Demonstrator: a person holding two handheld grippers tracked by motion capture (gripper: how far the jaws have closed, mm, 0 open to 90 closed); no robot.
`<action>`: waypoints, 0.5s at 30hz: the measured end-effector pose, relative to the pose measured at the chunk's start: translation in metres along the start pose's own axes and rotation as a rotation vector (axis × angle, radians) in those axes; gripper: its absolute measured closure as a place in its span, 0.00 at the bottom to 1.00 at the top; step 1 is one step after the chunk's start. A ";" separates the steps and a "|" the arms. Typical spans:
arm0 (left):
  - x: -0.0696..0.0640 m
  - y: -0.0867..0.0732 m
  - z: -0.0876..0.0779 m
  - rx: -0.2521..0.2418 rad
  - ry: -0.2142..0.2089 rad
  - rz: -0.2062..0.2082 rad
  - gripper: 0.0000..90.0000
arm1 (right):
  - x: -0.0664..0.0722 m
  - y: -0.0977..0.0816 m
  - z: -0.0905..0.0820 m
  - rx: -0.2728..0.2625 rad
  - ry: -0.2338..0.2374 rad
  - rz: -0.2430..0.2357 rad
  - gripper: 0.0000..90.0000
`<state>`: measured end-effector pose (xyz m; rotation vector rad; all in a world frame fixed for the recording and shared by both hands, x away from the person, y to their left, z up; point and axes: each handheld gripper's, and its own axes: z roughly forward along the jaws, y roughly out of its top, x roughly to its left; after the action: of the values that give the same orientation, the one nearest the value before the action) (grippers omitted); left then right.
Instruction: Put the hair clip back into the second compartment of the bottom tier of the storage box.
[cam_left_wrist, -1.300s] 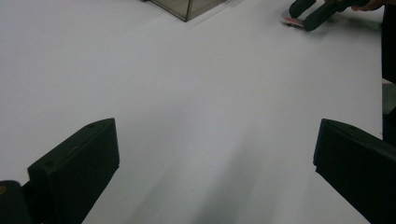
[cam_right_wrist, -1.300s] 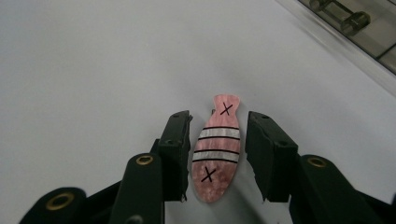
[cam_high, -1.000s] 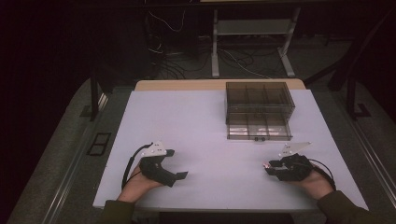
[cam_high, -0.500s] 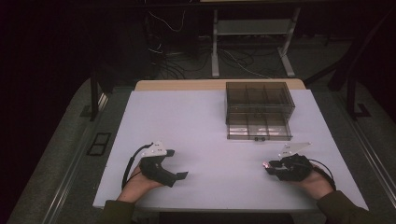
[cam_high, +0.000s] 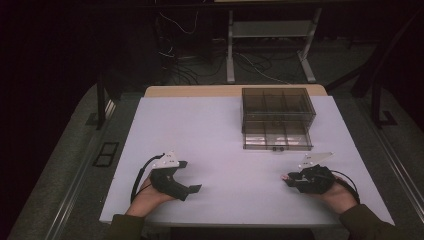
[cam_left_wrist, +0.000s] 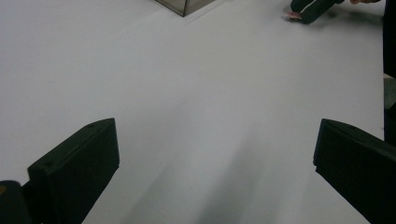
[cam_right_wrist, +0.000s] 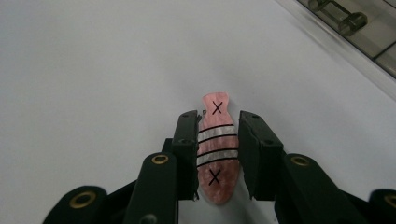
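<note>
A flat pink fish-shaped piece with white stripes and two black X marks sits between the jaws of my right gripper, which is shut on its sides just above the white table. In the high view this gripper rests near the table's front right, the pink tip poking out toward the left. My left gripper lies at the front left, open. The left gripper view shows its jaws wide apart over bare table, with the right gripper far off.
A smoky clear plastic drawer box with several compartments stands at the back right of the white table; its front drawer handle is close ahead of the right gripper. Cables and a metal stand are on the floor behind.
</note>
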<state>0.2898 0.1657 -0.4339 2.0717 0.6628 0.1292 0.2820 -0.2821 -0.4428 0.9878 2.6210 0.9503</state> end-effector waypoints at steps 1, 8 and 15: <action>0.000 0.000 0.000 0.000 0.001 -0.001 0.00 | 0.000 0.000 0.000 -0.001 0.002 -0.002 0.75; 0.002 -0.003 0.002 -0.002 0.003 0.008 0.00 | -0.002 0.001 -0.005 -0.015 -0.003 0.003 0.75; 0.006 -0.007 0.004 -0.006 -0.002 -0.014 0.00 | -0.003 0.001 -0.009 -0.027 -0.004 0.002 0.75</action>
<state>0.2929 0.1689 -0.4430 2.0606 0.6749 0.1211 0.2816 -0.2881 -0.4352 0.9860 2.5974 0.9799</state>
